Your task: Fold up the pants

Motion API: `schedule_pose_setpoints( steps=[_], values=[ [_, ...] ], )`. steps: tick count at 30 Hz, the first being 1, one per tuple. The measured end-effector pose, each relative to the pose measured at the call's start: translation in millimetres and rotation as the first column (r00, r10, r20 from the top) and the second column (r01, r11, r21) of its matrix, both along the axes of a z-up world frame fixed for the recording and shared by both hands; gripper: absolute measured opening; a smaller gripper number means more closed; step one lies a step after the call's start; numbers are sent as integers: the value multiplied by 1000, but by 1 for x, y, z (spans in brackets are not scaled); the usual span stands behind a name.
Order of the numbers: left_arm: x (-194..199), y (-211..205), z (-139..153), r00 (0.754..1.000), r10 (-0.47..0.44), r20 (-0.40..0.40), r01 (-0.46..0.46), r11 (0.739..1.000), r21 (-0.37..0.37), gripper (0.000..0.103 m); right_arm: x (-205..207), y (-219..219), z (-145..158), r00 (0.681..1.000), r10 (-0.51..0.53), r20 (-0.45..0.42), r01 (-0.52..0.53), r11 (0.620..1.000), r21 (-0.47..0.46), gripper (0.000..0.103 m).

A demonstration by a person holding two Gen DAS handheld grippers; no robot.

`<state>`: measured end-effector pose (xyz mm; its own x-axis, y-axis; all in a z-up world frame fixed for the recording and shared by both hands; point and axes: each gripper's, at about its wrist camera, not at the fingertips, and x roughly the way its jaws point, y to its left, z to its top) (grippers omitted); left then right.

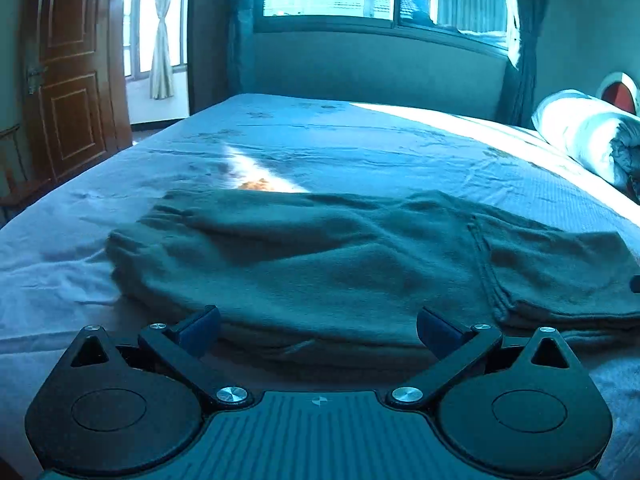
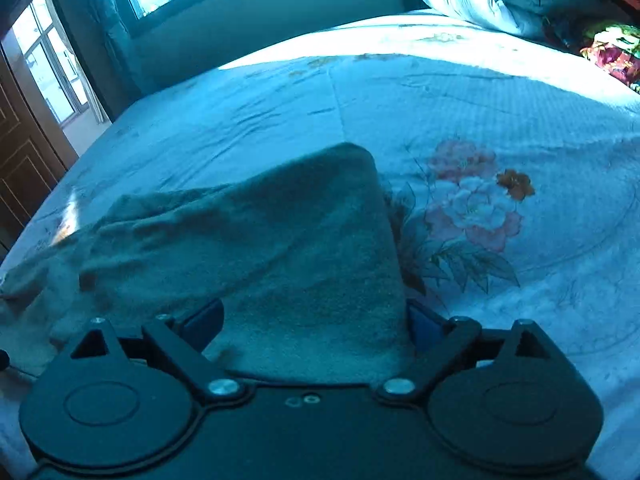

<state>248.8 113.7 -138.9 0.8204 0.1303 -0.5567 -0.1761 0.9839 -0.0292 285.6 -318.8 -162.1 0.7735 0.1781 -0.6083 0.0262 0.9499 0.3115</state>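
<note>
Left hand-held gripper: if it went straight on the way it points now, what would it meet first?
Most likely the near edge of the green pants, lying just ahead of the open left hand-held gripper on the bed sheet. Depth is unclear, so contact may be almost immediate.

No text, label, brand or number can be read in either view. The only mark is a small round quartered symbol on the left tool point(image 1: 319, 326) body, with no lettering beside it.
</note>
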Motion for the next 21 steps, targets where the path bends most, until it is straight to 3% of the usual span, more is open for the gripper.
schedule_pose_setpoints(
  steps=[3, 7, 13, 16, 21],
  values=[
    [-9, 47, -1, 995, 102, 11, -100, 989, -111, 103, -22, 2, 10, 995, -39, 91, 37, 999, 24, 94],
    [6, 92, -19, 989, 147, -29, -149, 954, -258, 103, -32, 10, 20, 991, -37, 126, 32, 999, 43, 94],
    [50, 118, -49, 988, 118, -101, -143, 948, -286, 103, -16, 33, 18, 997, -16, 76, 19, 999, -33, 94],
    [67, 117, -60, 986, 130, -104, -147, 972, -181, 103, -13, 58, 12, 998, 7, 57, -3, 998, -64, 94],
    [78, 131, -68, 988, 137, -67, -150, 951, -271, 103, -8, 114, 8, 990, 127, 60, -120, 987, -110, 94]
  ],
)
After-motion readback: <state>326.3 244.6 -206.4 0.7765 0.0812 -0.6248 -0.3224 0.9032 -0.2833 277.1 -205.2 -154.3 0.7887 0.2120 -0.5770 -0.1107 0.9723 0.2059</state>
